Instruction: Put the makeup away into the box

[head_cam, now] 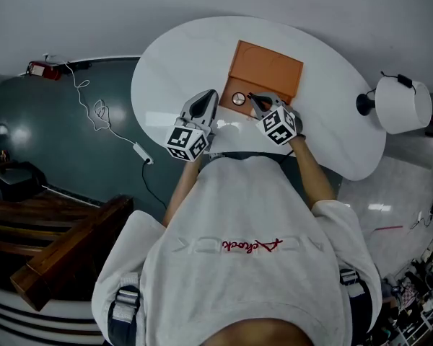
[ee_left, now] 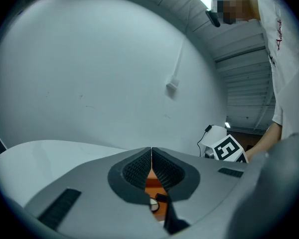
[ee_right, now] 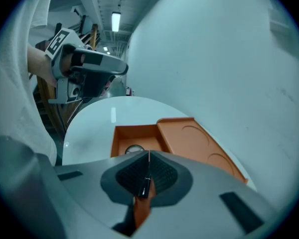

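An orange box lies open on the white table, its lid folded back away from me. A round compact rests in its near tray, also visible as the compact and the compact. A small black item lies beside it in the tray. My right gripper hangs over the tray's near right edge, pointing steeply down; in its own view the right gripper is shut, pads together, holding nothing. My left gripper is just left of the box, and the left gripper is shut and empty.
The white table's edge curves close behind the box. A white cylinder on a black stand sits past the table's right end. A cable and power strip lie on the dark floor to the left, near wooden furniture.
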